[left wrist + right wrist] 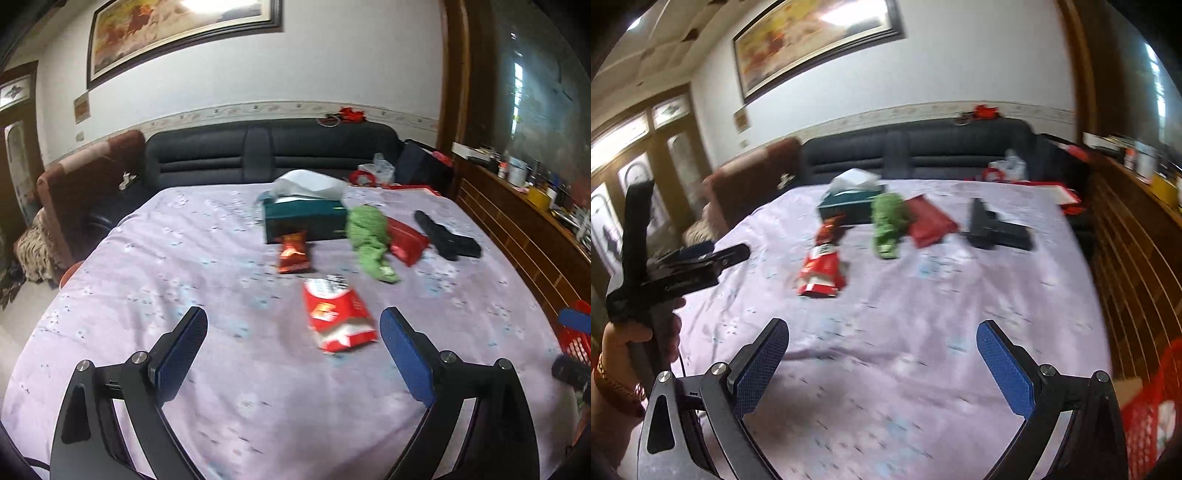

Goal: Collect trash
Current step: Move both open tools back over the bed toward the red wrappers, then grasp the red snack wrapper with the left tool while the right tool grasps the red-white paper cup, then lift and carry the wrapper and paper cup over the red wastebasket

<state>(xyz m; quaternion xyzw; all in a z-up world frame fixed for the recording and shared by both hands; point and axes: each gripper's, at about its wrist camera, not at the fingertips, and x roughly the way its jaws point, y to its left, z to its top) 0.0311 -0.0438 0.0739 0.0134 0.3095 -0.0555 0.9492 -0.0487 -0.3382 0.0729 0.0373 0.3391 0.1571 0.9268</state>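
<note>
A red and white snack bag lies on the lilac tablecloth, just ahead of my open, empty left gripper. Beyond it lie a small shiny red wrapper, a crumpled green cloth and a flat red packet. In the right wrist view the same bag, small wrapper, green cloth and red packet lie far ahead of my open, empty right gripper. The left gripper shows there at the left, held in a hand.
A green tissue box and a black pistol-shaped object lie on the table. A red mesh basket stands at the table's right edge. A dark sofa stands behind and a wooden cabinet at the right.
</note>
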